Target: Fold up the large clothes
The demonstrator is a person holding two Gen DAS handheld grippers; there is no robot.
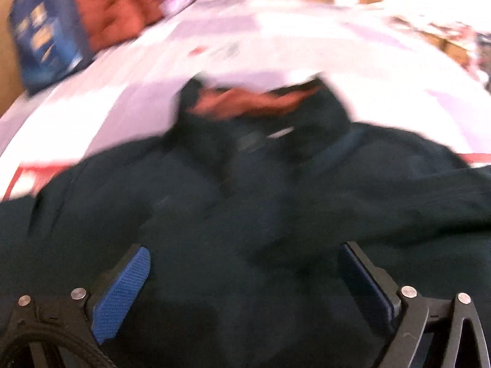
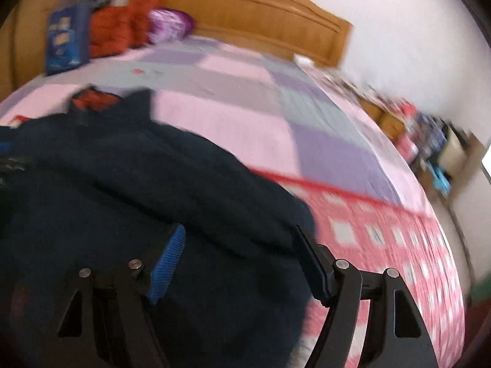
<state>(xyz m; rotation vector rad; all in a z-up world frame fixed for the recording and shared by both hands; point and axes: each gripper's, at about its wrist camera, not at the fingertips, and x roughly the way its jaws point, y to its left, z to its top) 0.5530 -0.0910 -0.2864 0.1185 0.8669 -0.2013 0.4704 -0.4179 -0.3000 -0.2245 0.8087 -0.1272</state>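
A large dark navy jacket (image 1: 276, 190) with an orange lining at its collar (image 1: 245, 104) lies spread on the bed. Both views are blurred by motion. My left gripper (image 1: 245, 248) hovers over the jacket's body with its jaws wide apart; the blue pads (image 1: 122, 291) press on nothing. My right gripper (image 2: 239, 233) is open over the jacket's right edge (image 2: 153, 184). A fold of dark cloth lies between and under its fingers (image 2: 168, 257), and I cannot see them pinching it.
The bed's quilt (image 2: 233, 110) is pink and purple patchwork, red-and-white checked near the front right. At the wooden headboard (image 2: 245, 9) sit a blue box (image 2: 66, 40), an orange padded garment (image 2: 119, 30) and a shiny purple bag (image 2: 170, 26). A cluttered side table (image 2: 414, 128) stands right.
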